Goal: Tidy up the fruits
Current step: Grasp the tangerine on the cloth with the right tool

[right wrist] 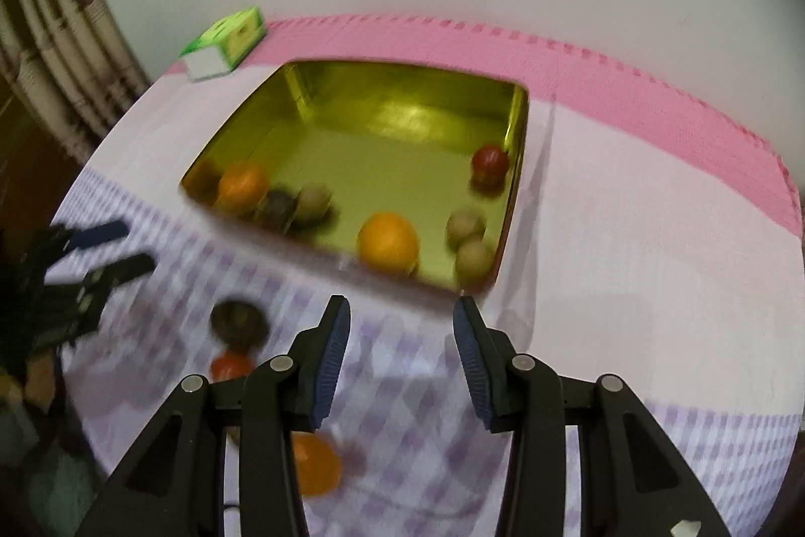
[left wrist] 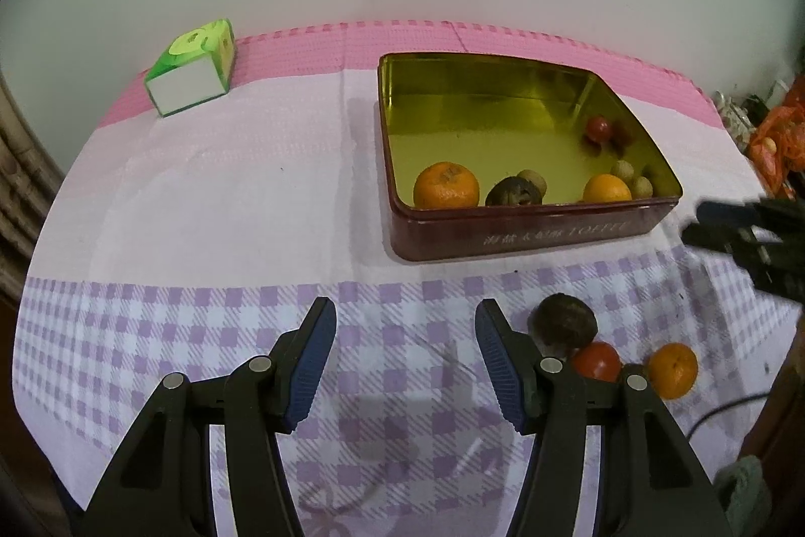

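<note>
Far left on the counter: a green box, no part of the job. Nearer, the left gripper, jaws wide and empty, hovering over the checked cloth.

Middle: the tin, red outside and gold inside, already holding an orange, a dark wrinkled fruit, a second orange, a few pale round fruits and a red one.

Right of the left gripper, three loose fruits near the counter's front: a dark fruit, a red fruit touching it, and a loose orange just beside.

Farthest right, the right gripper, jaws also wide and empty; heavy blur in its view, so probably moving.

Likely next: take one loose fruit and set it in the tin. Best to start with the loose orange, standing freest of the three. Approach from above, jaws straddling its widest part. Close gently; round fruit rolls and squirts out. Avoid nudging the red fruit. Lower into a bare patch of the tin before releasing.
</note>
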{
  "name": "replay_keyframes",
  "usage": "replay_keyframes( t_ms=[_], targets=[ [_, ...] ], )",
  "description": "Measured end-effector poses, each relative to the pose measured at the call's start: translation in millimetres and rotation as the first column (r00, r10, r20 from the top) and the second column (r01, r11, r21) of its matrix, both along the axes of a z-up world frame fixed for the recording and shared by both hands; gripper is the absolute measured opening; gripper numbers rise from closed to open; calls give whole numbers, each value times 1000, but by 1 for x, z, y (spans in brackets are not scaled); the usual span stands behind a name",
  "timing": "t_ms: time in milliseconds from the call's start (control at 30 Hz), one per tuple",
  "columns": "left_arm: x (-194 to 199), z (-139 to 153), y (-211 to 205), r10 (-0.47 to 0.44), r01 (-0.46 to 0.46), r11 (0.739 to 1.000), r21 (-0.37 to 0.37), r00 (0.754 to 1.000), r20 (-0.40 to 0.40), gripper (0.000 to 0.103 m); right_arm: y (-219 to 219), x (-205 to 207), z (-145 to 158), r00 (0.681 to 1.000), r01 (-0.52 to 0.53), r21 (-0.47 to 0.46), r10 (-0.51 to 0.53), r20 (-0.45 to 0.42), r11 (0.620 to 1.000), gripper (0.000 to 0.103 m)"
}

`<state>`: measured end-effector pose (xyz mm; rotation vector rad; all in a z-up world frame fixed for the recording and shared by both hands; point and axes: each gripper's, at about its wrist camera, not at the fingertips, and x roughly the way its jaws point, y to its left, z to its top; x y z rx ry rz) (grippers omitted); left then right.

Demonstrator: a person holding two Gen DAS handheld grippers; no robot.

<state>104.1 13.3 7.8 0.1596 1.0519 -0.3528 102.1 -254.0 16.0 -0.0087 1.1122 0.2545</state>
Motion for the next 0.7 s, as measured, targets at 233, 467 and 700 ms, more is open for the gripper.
replay_keyframes(
  t_ms=[233, 467, 700],
  targets=[
    [-9, 1, -2, -8, 8, 1000, 0, 1000, -10, 59, 7, -50, -9, 994, -67, 16, 68, -89, 998, 41],
    [-25, 3, -6, -32, 32, 999, 6, 999, -13, 59, 17, -74, -16, 989, -92, 32, 95, -109, 995, 50],
    [-36, -2, -16, -69, 69, 998, 9, 997, -35, 59, 30, -74, -34, 983, -111, 39, 116, -144, 993, 51]
  ],
)
